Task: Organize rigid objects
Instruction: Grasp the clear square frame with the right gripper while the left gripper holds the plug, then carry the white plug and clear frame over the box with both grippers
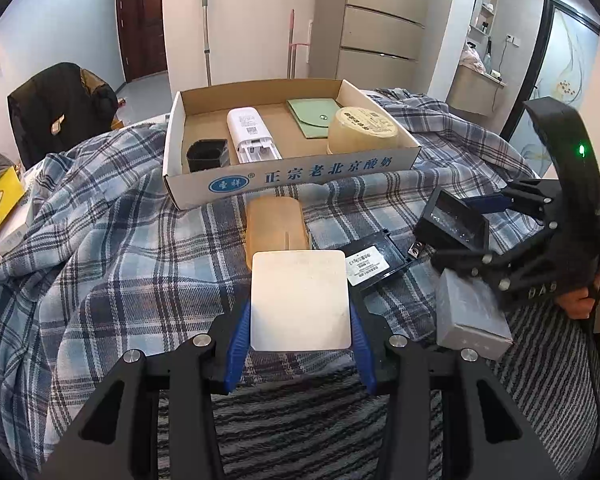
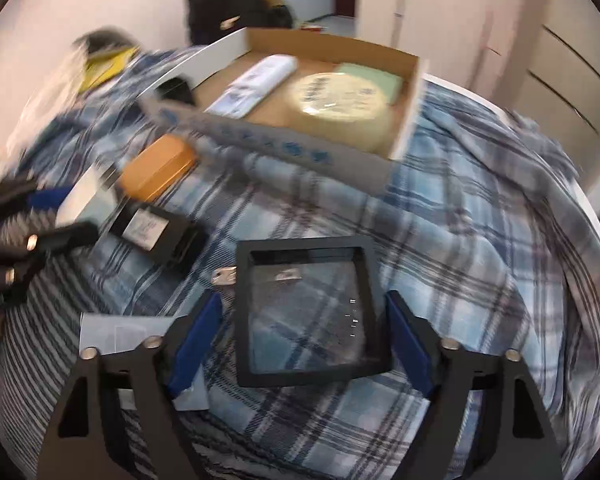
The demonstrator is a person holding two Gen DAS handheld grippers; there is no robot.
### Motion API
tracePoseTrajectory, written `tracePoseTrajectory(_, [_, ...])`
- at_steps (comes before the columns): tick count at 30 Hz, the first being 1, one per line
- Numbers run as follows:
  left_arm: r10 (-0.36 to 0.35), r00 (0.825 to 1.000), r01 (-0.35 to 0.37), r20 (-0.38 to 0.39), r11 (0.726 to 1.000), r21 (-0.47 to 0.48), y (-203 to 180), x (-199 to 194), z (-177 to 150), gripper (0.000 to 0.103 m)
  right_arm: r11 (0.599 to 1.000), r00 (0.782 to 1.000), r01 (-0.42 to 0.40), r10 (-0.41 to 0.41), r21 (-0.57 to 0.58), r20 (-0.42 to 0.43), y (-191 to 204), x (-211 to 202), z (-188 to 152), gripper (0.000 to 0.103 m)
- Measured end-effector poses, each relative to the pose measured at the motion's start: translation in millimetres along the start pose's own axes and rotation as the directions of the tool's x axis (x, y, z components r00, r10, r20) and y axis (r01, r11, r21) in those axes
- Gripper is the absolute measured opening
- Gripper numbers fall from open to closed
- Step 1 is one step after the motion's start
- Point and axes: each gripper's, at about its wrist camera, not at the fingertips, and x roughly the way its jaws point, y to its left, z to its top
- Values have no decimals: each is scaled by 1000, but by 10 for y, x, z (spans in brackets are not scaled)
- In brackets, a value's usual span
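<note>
So my left gripper (image 1: 300, 316) is clamped on the white square plate (image 1: 299, 300), flat, pointing ahead at the cardboard box (image 1: 292, 172). My right gripper (image 2: 300, 340) is loose around the black frame (image 2: 310, 312), pads clear. Plaid blanket (image 1: 120, 240) underneath, bedroom-ish room.

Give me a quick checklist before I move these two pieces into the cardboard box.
1. Left tongs clamped on the white square block: ok.
2. Right tongs gripping the black frame: not ok, pads stand clear of its edges.
3. Free floor in the cardboard box: ok, bare patch at the back left.
4. Orange case clear of the box front: cannot tell.
5. Right wrist view sharp: not ok, blurred.
</note>
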Motion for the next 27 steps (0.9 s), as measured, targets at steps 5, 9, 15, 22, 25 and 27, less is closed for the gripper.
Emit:
tracePoseTrajectory(5, [12,1000,-12,14,1000,16,-46,-30,-4,47,997,999,-24,22,70,24,-119,-37,0,70])
tracePoseTrajectory(9, [36,998,-37,52,999,9,-74,-110,45,47,992,995,25,-37,127,95,-199,-191,19,70])
tracePoseTrajectory(15, [77,992,-78,99,997,1,-48,-382,245,47,954,976,69,-125,293,179,-379,-516,95,70])
tracePoseTrajectory(22, [164,970,-164,179,986,-18,30,-724,770,47,944,945,126,-207,304,252,-377,-969,397,70])
tracePoseTrajectory(25, [190,960,-182,207,982,-59,54,-828,1029,47,937,933,123,-222,328,284,-402,-1162,597,70])
tracePoseTrajectory(27, [159,957,-144,244,986,-79,49,-925,1238,47,921,915,104,-237,376,327,-442,-1281,768,70])
